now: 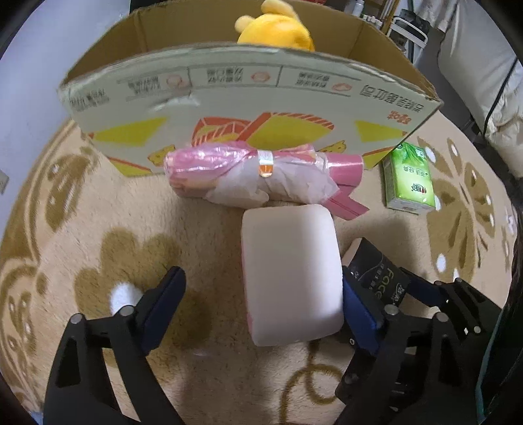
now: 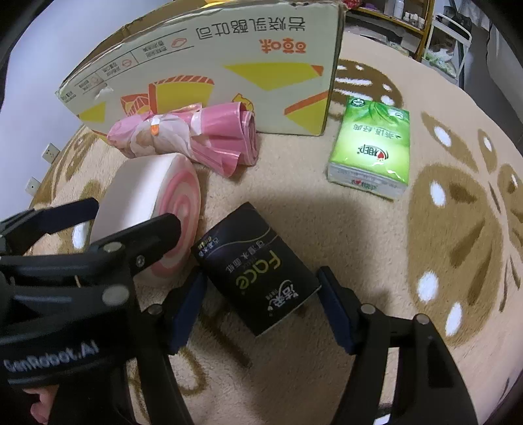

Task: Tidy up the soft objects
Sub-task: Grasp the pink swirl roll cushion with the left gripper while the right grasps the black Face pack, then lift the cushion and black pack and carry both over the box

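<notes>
A white sponge roll with a pink swirl end [image 1: 291,278] [image 2: 153,209] lies on the rug between the open fingers of my left gripper [image 1: 261,307]; the right finger touches it, the left stands apart. My right gripper [image 2: 261,304] is open around a black tissue pack [image 2: 255,271] [image 1: 376,271], jaws just beside it. A pink bag roll [image 1: 255,176] [image 2: 189,140] lies against the cardboard box [image 1: 228,98] [image 2: 212,65]. A yellow plush toy [image 1: 278,29] sits in the box. A green tissue pack [image 1: 410,179] [image 2: 372,147] lies to the right.
A beige patterned rug [image 2: 376,245] covers the floor. A white wall with sockets [image 2: 49,152] is at the left. Shelving and a white rack [image 2: 447,39] stand at the back right.
</notes>
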